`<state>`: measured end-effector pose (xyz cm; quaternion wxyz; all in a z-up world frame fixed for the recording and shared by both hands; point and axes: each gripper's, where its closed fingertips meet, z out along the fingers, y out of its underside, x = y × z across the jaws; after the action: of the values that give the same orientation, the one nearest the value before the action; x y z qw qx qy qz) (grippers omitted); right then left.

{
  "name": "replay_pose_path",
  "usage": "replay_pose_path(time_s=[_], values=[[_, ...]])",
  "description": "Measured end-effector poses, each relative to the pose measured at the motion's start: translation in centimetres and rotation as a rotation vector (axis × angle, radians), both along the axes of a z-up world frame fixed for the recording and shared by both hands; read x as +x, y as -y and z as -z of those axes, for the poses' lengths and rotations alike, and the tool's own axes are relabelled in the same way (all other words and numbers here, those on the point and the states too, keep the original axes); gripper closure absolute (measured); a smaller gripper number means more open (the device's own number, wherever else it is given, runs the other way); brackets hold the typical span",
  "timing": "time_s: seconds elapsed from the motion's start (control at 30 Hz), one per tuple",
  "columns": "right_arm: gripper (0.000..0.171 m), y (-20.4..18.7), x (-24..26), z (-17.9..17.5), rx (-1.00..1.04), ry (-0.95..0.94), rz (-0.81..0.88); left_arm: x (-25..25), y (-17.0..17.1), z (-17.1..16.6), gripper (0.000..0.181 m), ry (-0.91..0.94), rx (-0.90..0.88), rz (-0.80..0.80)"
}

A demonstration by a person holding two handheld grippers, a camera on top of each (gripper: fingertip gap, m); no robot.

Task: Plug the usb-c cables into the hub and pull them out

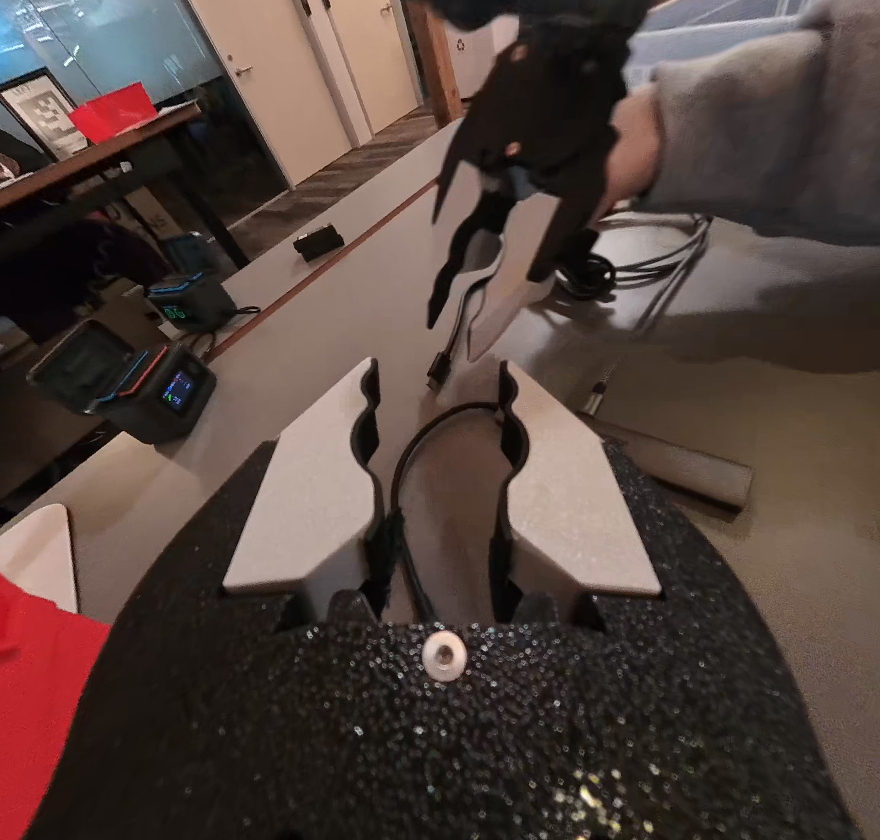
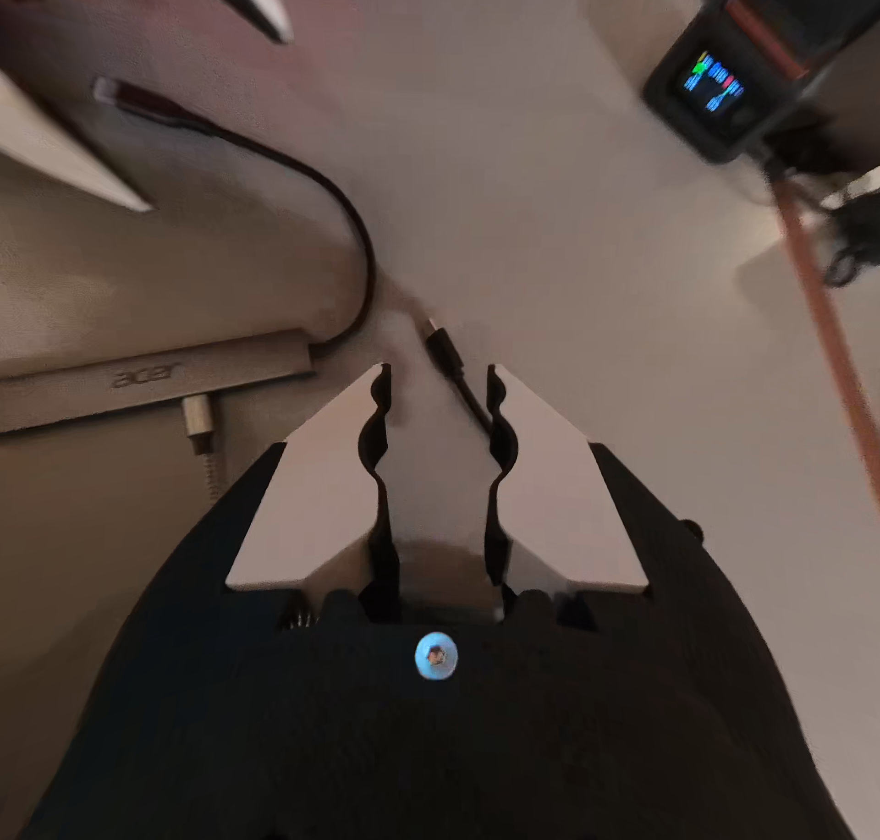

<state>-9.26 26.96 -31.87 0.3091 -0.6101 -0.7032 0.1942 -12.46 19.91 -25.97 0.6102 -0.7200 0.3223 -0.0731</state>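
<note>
A black USB-C plug point(image 2: 443, 346) lies loose on the grey table, its cable running back under my right gripper's right finger. My right gripper point(image 2: 438, 369) is open and hovers just over it; in the left wrist view it point(image 1: 452, 338) points down at the same plug point(image 1: 437, 372). The grey hub point(image 2: 143, 381) lies to the left with a beige braided plug point(image 2: 197, 417) seated in its side. The hub point(image 1: 666, 465) also shows right of my left gripper point(image 1: 440, 369), which is open, with the hub's own black tail cable point(image 1: 409, 450) looping between its fingers.
Two dark charger boxes with lit screens point(image 1: 176, 393) point(image 1: 190, 303) stand at the table's left edge; one shows in the right wrist view point(image 2: 714, 84). A coil of cables point(image 1: 590, 274) lies behind the right gripper. A red sheet point(image 1: 28, 674) is near left. A small black box point(image 1: 318, 243) sits farther back. Spacing between my two grippers at the tips: around 10 cm.
</note>
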Motion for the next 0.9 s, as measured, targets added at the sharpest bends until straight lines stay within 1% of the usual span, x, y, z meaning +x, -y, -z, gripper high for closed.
replay_pose_path(time_s=[0.07, 0.13, 0.23, 0.3, 0.37, 0.5, 0.57, 0.67, 0.7, 0.8, 0.9], values=[[0.132, -0.7, -0.5, 0.8, -0.06, 0.054, -0.01, 0.0, 0.0, 0.0, 0.134, -0.027, 0.016, 0.0], [0.133, -1.1, -0.6, 1.4, -0.075, 0.096, -0.033, 0.2, 0.1, 0.0, 0.134, -0.047, 0.023, 0.005], [0.146, -0.8, -0.5, 2.1, -0.131, 0.15, -0.058, 0.5, 0.1, 0.1, 0.136, -0.073, 0.032, 0.015], [0.162, -0.6, -0.5, 2.1, -0.16, 0.17, -0.062, 0.7, 0.1, 0.0, 0.137, -0.096, 0.043, 0.015], [0.163, -0.2, -0.4, 1.7, -0.129, 0.171, -0.086, 0.9, 0.0, 0.2, 0.141, -0.124, 0.043, 0.013], [0.164, 2.1, -0.7, -1.4, 0.085, 0.034, -0.181, 1.3, 0.0, 1.0, 0.154, -0.097, -0.028, 0.018], [0.164, 3.6, -0.5, -3.2, 0.238, -0.053, -0.225, 1.5, -0.1, 1.3, 0.155, -0.072, -0.061, 0.024], [0.164, 5.7, 0.3, -4.7, 0.439, -0.117, -0.261, 2.1, 0.2, 1.1, 0.157, -0.085, -0.038, 0.054], [0.164, 6.2, 0.7, -4.9, 0.5, -0.126, -0.265, 2.6, 0.5, 1.0, 0.162, -0.1, -0.022, 0.078], [0.165, 6.6, 2.1, -5.2, 0.648, -0.117, -0.219, 3.4, 1.3, 2.2, 0.163, -0.249, -0.02, 0.138], [0.165, 6.0, 4.1, -5.0, 0.771, -0.114, -0.117, 3.5, 3.0, 3.3, 0.153, -0.428, -0.009, 0.212]])
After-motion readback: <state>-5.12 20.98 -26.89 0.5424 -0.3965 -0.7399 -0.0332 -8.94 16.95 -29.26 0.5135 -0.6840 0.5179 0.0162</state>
